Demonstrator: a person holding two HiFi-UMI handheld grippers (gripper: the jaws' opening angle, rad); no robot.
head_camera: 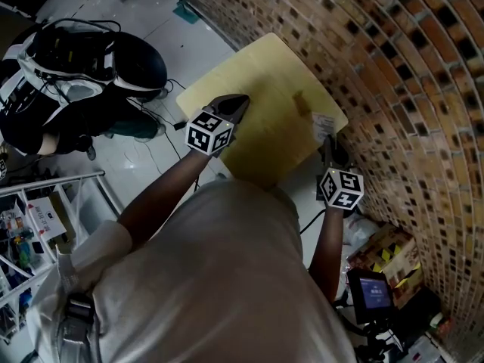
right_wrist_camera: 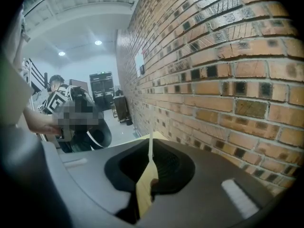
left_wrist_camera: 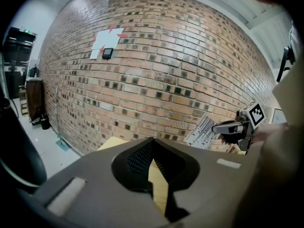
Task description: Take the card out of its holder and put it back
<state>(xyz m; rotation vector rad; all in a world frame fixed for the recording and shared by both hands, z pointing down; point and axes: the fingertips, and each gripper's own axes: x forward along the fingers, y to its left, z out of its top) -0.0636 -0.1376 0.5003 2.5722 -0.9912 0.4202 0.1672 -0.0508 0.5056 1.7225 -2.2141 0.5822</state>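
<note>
Card (right_wrist_camera: 150, 148) edge-on in right gripper (right_wrist_camera: 151, 167)

Both arms reach forward — left tongs (head_camera: 240, 102) closed empty, right tongs (head_camera: 328, 142) pinching the card (head_camera: 323, 124).

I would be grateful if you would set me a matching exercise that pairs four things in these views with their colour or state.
Things:
1. card
2. left gripper
3. table
4. wall

Descriptions:
A. pale yellow top
B. red-brown brick
C. pinched edge-on in the shut right gripper
D. shut, with nothing between its jaws

Pairs: 1-C; 2-D; 3-A; 4-B
</note>
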